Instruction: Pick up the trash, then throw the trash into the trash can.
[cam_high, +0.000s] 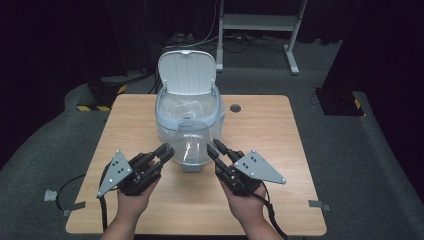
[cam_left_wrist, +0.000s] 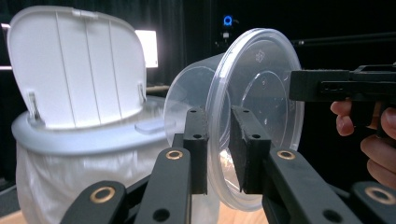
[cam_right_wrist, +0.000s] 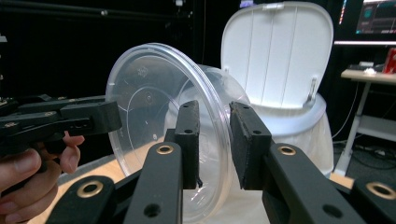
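Above the wooden table (cam_high: 260, 150) I hold one clear plastic tub (cam_high: 190, 145), round and lidded, lying on its side. Its lid faces me and its base points toward the one white bin (cam_high: 189, 107), whose flap stands open. My left gripper (cam_high: 162, 155) and right gripper (cam_high: 216, 150) each pinch the lid's rim, jaws narrow; the bin's liner looks like thin film, I think.
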